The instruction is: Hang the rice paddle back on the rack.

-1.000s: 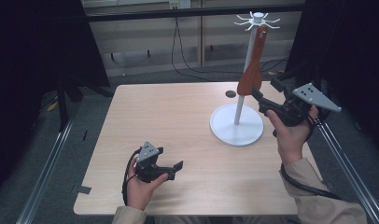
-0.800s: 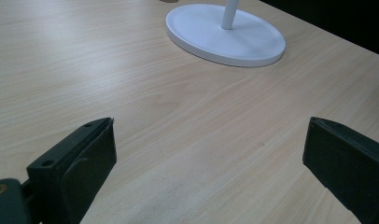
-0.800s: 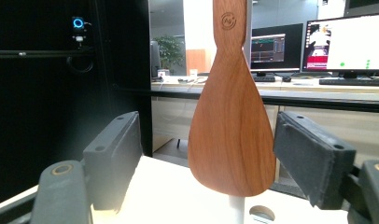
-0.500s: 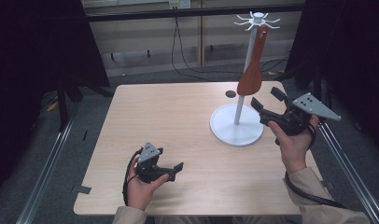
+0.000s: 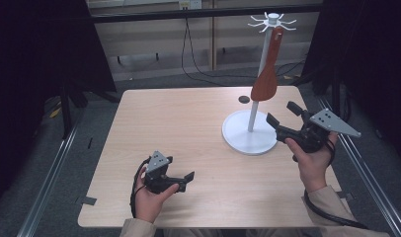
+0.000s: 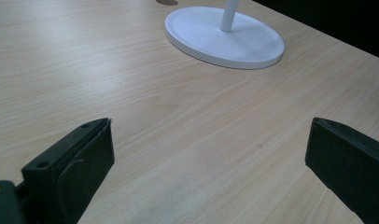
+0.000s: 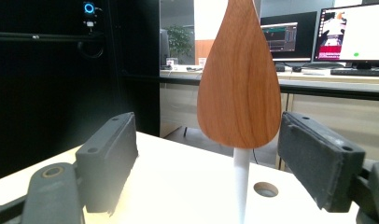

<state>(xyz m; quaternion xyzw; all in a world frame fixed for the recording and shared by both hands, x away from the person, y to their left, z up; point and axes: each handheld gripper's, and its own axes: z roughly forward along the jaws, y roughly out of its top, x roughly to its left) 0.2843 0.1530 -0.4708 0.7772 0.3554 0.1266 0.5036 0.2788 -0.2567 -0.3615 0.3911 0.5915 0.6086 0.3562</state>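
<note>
Monitors [image 7: 346, 30], two, upper right of right gripper view alone. One wooden spatula [image 5: 265, 69] hangs on one white stand [image 5: 250, 136], right of centre on surface [image 5: 188, 123]. Left gripper [image 5: 181, 181] and right gripper [image 5: 282, 114] jaws apart, empty.

I'm working in what looks like a lab or recording room rather than a home: my light wooden table [image 5: 188, 128] stands alone on grey carpet, hemmed in by black curtains [image 5: 35, 74] at 9 and 3 o'clock, with metal floor rails [image 5: 45, 182] along both sides. At 12 o'clock, cables [image 5: 188, 54] hang down a pale panelled wall. Along my right gripper's view, lit computer monitors [image 7: 351, 32] and a keyboard [image 7: 360, 71] sit on a long desk, and a small device with a glowing blue ring [image 7: 88, 8] is mounted on a black frame.
</note>
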